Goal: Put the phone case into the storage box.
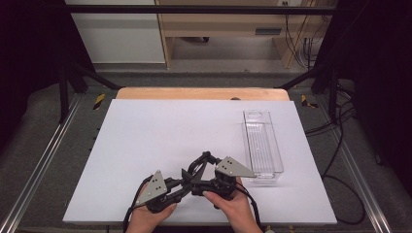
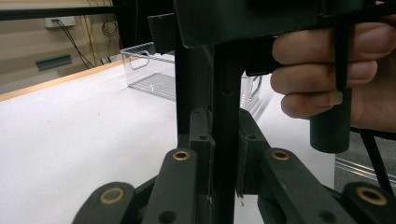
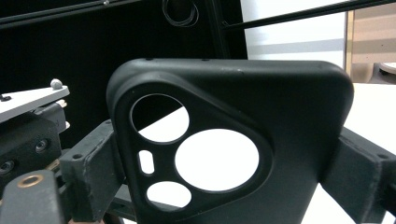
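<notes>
A black phone case (image 3: 289,107) with round camera cut-outs stands upright across my right gripper (image 3: 222,172), whose jaws press on its two side edges. In the left gripper view the same case (image 2: 223,93) is edge-on, a thin black strip, and my left gripper (image 2: 224,129) is shut on that edge. In the high view both grippers meet near the table's front edge, the left gripper (image 1: 186,180) coming from the left and the right gripper (image 1: 198,166) from the right. A hand (image 2: 327,74) holds the right gripper's handle.
A clear, long plastic tray (image 1: 262,141) lies on the right side of the white table sheet (image 1: 160,131); the same tray (image 2: 149,70) stands beyond the jaws in the left gripper view. Dark frame rails and cables run along both sides of the table.
</notes>
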